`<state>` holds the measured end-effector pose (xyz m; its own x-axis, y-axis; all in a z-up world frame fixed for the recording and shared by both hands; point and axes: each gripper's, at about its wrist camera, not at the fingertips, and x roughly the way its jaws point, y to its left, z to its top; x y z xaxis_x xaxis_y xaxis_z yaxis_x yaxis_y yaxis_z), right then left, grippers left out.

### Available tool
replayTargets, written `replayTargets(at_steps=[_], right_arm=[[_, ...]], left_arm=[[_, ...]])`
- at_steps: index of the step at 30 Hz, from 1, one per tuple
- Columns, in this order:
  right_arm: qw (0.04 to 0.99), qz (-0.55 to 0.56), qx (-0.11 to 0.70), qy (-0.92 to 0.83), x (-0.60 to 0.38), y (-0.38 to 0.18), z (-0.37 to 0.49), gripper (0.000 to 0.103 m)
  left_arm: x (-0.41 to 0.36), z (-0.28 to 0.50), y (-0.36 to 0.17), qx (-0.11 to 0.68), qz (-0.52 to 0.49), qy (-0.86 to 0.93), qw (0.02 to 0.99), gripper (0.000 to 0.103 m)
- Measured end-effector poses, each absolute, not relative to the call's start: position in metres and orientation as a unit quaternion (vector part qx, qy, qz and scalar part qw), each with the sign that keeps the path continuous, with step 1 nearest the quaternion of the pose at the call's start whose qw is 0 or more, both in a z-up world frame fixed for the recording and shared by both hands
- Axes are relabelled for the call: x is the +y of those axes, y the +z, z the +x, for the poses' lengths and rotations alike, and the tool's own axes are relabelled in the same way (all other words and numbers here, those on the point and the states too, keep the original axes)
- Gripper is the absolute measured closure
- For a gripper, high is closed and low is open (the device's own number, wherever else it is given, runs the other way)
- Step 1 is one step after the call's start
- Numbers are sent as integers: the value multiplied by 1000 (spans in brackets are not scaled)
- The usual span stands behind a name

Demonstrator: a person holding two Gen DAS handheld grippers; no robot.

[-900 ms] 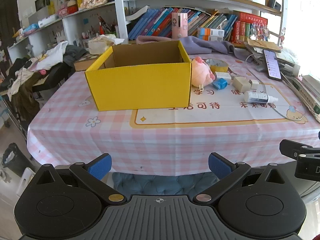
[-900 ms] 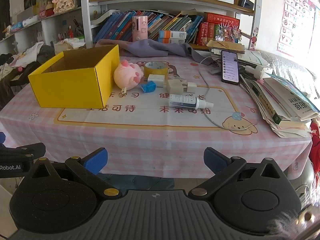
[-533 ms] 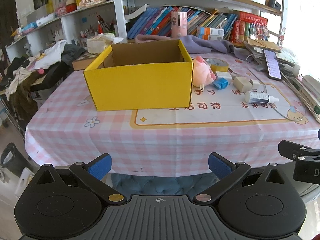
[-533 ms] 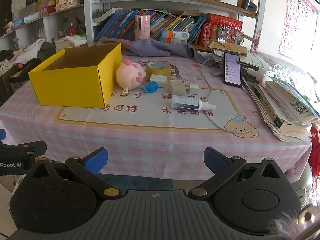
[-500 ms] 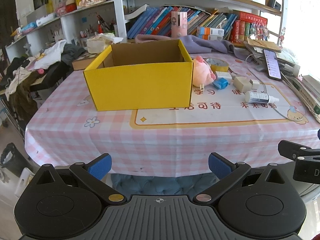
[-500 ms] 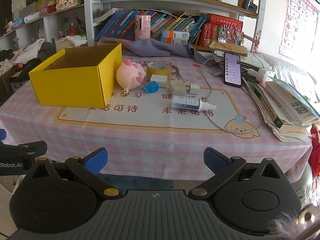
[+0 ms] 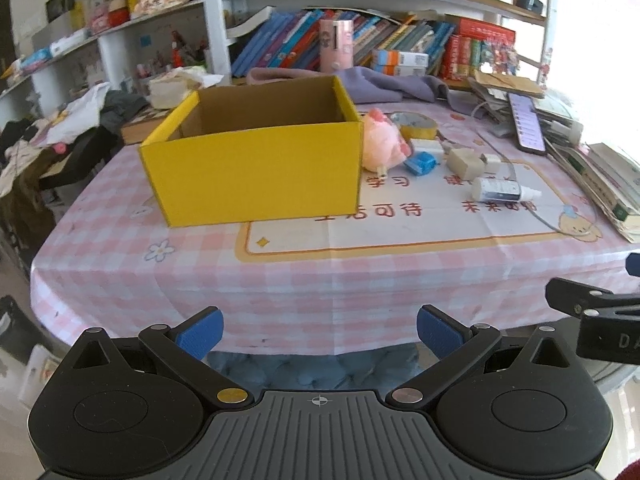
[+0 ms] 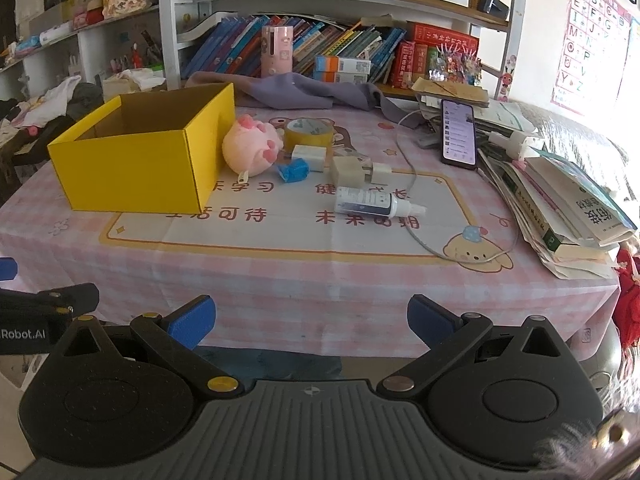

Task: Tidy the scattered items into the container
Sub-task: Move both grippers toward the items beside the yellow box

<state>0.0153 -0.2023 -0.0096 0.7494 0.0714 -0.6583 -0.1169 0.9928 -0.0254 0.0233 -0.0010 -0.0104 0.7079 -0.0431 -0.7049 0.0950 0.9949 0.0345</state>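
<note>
Left claw point(image 7: 319, 334): fingers spread wide, nothing between them; held off the near edge of the bench point(image 7: 280, 280), in front of the box.

Right claw point(image 8: 311, 320): fingers spread wide, nothing held; also short of the near bench edge, in front of the scattered items.

Yellow cardboard box point(image 8: 144, 160): open top, upright, on the left part of the bench; no contents visible in the part of the interior that shows.

Pink plush toy point(image 8: 252, 146): just beside the box's right wall; contact cannot be told.

Tape roll point(image 8: 307, 130): flat, behind the plush.

White adapter point(image 8: 309, 157): near the tape roll.

Blue item point(image 8: 293, 171): in front of the white adapter.

Beige charger block point(image 8: 347, 171): right of the blue item, with a white plug and cable at its right end.

Small white bottle point(image 8: 372, 204): on its side, nozzle to the right, nearest the front edge of the group.

Open room: a bare strip of checked cloth between the near bench edge and all items.

Right bench edge: stacked books point(image 8: 560, 200) and a phone point(image 8: 459, 134).
</note>
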Motion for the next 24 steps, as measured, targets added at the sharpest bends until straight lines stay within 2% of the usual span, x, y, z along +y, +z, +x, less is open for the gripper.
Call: replayTargets(at_steps=[17, 24], right_arm=[[937, -21, 342, 63, -221, -13, 43, 2], [936, -18, 346, 68, -232, -17, 66, 7]], left_arm=[[-30, 49, -5, 351, 61, -78, 931, 0], [-45, 73, -8, 351, 65, -91, 929, 0]])
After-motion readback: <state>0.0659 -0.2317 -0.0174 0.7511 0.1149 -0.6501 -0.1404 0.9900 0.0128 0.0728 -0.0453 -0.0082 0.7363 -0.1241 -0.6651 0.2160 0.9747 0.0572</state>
